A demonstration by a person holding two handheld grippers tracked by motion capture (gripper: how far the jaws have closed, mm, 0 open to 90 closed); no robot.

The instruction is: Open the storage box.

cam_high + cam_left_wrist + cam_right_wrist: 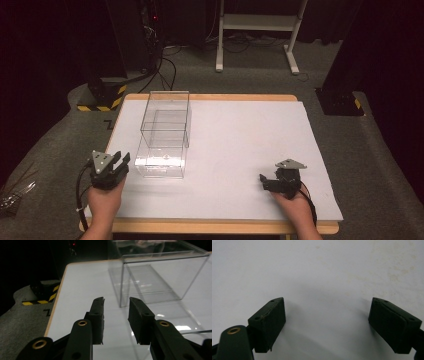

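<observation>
Looks like a lab / recording rig room, not a home: grey carpet floor [380, 165], black curtains [45, 45] round the sides, and yellow-black hazard tape on a black stand base [102, 97] at the table's far left corner. Bundles of cables [167, 65] run across the floor to a dark equipment rack [150, 30] w/ a small red light, plus a white metal frame on feet [260, 25] at the back. Work surface is a wood-edged table [210, 97] w/ a plain white top, lit from above while the rest stays dark
</observation>
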